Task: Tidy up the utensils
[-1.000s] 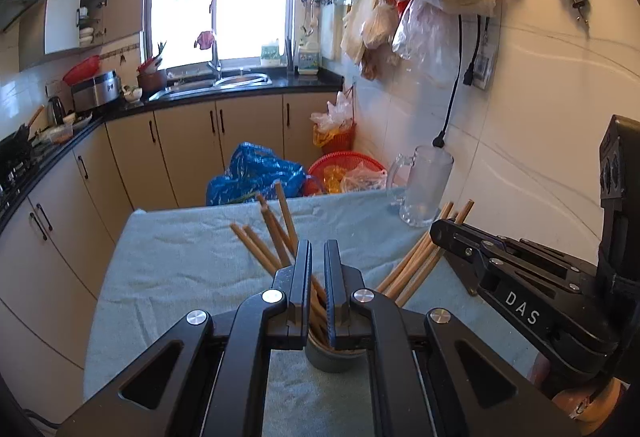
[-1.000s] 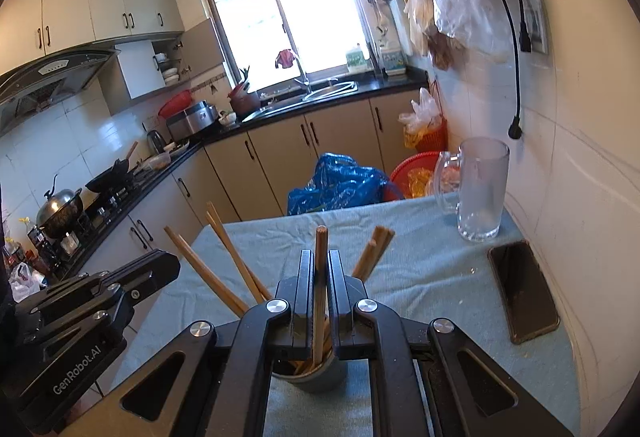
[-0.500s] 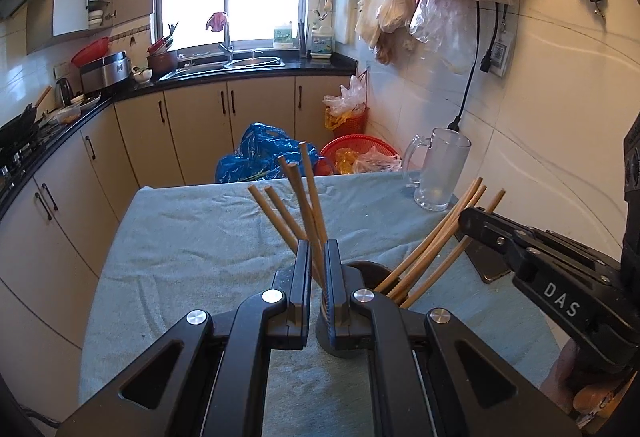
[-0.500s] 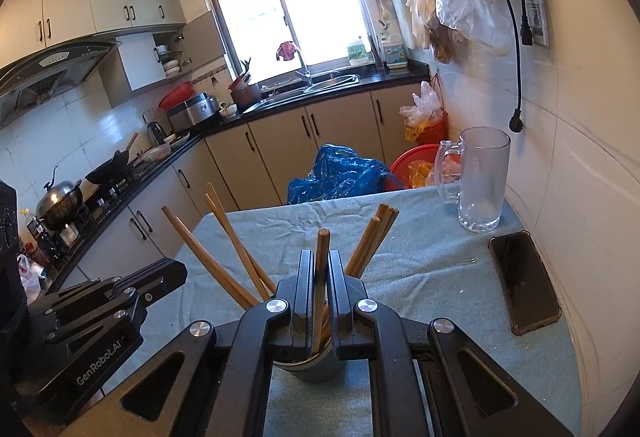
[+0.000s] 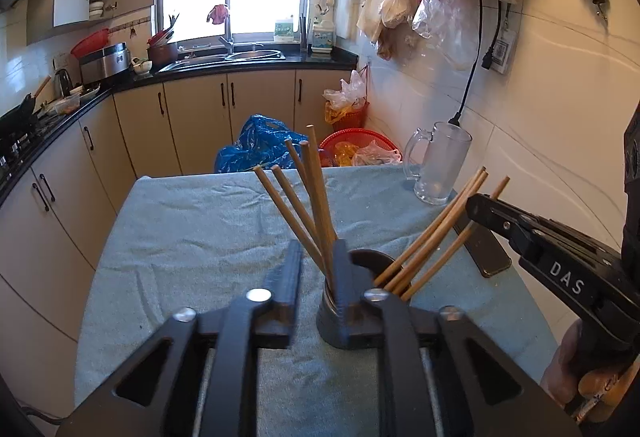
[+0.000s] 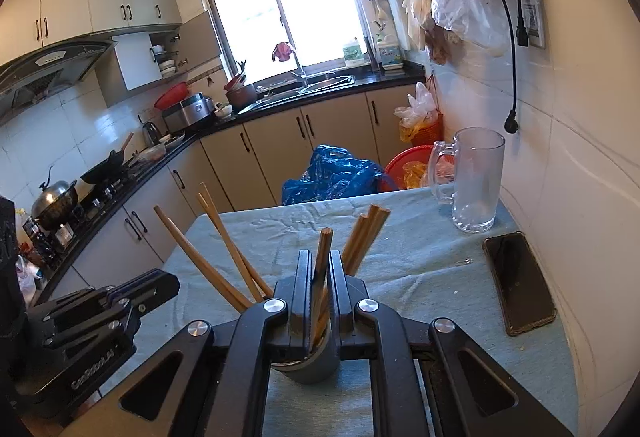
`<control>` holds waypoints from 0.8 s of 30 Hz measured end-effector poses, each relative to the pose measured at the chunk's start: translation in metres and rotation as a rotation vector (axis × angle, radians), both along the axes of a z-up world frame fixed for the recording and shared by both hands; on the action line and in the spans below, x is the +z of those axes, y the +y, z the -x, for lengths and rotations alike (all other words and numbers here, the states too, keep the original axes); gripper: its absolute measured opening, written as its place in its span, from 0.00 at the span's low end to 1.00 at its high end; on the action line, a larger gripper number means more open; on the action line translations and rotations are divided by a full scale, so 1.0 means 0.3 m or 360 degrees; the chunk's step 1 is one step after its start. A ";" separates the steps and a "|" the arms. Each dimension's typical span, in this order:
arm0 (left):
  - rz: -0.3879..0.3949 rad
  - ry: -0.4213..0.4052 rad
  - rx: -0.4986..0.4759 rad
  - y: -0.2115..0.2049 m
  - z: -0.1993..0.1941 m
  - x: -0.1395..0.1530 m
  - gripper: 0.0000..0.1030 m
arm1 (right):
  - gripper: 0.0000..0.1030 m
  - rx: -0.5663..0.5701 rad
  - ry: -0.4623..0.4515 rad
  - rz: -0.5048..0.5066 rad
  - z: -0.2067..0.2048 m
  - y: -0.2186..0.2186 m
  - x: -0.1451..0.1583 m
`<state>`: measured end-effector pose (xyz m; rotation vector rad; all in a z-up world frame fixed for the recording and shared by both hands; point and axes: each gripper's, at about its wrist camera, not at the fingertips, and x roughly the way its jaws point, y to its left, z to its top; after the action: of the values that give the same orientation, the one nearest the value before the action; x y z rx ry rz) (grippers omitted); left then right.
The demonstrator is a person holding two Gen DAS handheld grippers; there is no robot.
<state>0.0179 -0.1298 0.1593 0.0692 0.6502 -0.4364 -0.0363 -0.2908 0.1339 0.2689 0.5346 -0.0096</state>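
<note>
A dark grey cup (image 5: 348, 321) stands on the blue-grey table cloth (image 5: 192, 237) and holds several wooden chopsticks (image 5: 316, 193), fanned left and right. My left gripper (image 5: 317, 265) is open just above the cup, its fingers either side of the left bunch. My right gripper (image 6: 319, 269) is shut on one chopstick (image 6: 322, 257), whose lower end sits in the cup (image 6: 316, 365). The right gripper also shows at the right in the left wrist view (image 5: 560, 261), and the left gripper at the lower left in the right wrist view (image 6: 92, 321).
A glass mug (image 6: 474, 181) stands at the table's far right corner by the tiled wall. A black phone (image 6: 518, 281) lies flat near the right edge, with a small paper clip (image 6: 463, 262) beside it. Cabinets and a blue bag (image 5: 260, 145) lie beyond the table.
My left gripper has opened and let go of its chopsticks, which now stand in the cup. My right gripper stays shut on its chopstick and has drawn back a little.
</note>
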 end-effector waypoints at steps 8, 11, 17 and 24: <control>0.0014 -0.0021 0.0035 0.025 0.038 0.013 0.42 | 0.31 -0.0030 -0.0030 0.0003 0.034 -0.014 0.030; 0.0003 -0.0016 0.0057 0.033 0.047 0.010 0.52 | 0.37 -0.0041 -0.0045 0.0008 0.053 -0.016 0.045; 0.0125 0.0054 0.0108 0.090 0.012 -0.007 0.67 | 0.44 -0.0053 -0.0051 0.0000 0.104 -0.028 0.051; 0.0194 0.0104 0.0052 0.072 -0.099 -0.017 0.67 | 0.44 -0.0033 -0.0015 -0.0005 0.101 -0.026 0.028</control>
<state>0.0476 -0.1083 0.1542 -0.0713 0.6866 -0.4474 -0.0665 -0.2987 0.1423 0.2775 0.5224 -0.0274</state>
